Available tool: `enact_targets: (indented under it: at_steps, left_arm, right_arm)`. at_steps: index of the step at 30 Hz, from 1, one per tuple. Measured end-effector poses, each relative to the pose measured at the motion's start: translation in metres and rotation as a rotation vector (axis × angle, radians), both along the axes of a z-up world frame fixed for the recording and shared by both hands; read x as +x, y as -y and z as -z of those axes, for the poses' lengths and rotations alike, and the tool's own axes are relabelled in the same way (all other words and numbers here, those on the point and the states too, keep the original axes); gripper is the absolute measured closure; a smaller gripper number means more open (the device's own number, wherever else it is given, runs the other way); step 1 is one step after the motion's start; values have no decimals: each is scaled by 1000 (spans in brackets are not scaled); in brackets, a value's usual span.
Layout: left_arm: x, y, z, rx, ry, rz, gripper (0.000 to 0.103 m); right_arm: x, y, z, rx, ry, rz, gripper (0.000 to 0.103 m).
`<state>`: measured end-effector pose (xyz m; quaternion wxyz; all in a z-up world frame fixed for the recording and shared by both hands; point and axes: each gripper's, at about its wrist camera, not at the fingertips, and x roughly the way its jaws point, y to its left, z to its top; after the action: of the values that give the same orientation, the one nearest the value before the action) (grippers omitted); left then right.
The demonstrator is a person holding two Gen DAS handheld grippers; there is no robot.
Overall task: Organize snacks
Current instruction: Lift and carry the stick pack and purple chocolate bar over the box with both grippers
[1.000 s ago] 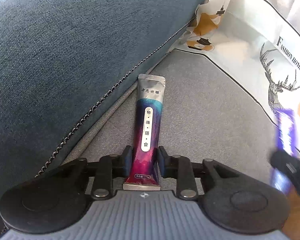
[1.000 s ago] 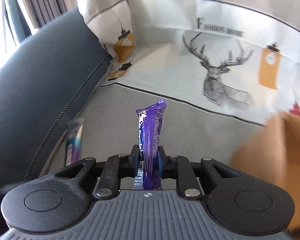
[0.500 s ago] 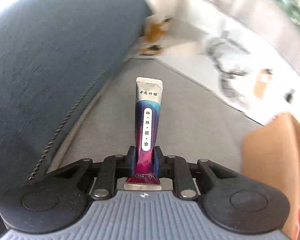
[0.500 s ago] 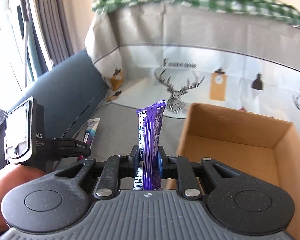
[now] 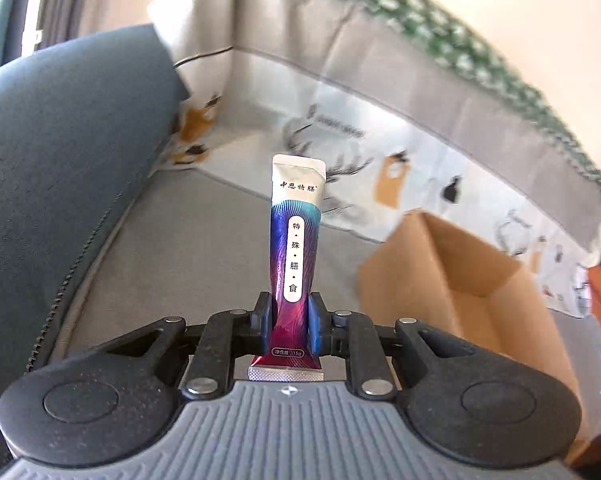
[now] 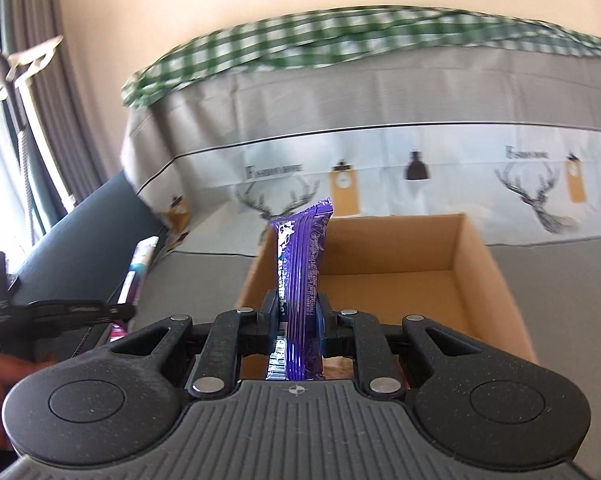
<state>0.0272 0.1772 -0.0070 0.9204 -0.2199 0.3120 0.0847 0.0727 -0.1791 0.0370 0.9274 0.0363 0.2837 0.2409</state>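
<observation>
two snacks held upright over a grey sofa seat [image 5: 204, 240], open cardboard box [image 6: 480, 280] just ahead.
left gripper [image 5: 290, 320] fingers clamped on glossy silver-and-purple stick sachet [image 5: 296, 248]; right gripper [image 6: 296, 320] pinching crinkly purple wrapper [image 6: 300, 264] before box; deer-print cloth [image 6: 380, 168] draped behind, blue cushion [image 5: 60, 180] left.

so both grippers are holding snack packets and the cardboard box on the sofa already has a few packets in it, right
Not quite. The cardboard box looks empty: the right wrist view shows only its bare floor and walls. The rest stands. The left gripper is shut on the stick sachet, and the right gripper is shut on the purple snack packet.
</observation>
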Motion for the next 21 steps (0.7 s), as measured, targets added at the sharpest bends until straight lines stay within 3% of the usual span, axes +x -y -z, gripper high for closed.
enact_targets:
  at_steps: [7,15,21]
  left_arm:
    - [-30,40,-7,14,81,73,83]
    - [-67,75,5,28,60,103,83]
    - [-90,86,16,37,28,128,83]
  right_arm:
    - [-9,50,19,85,-18,90,84]
    - [-23,66,40,95,0,91,84]
    - [-33,62,60,42,38,73,84]
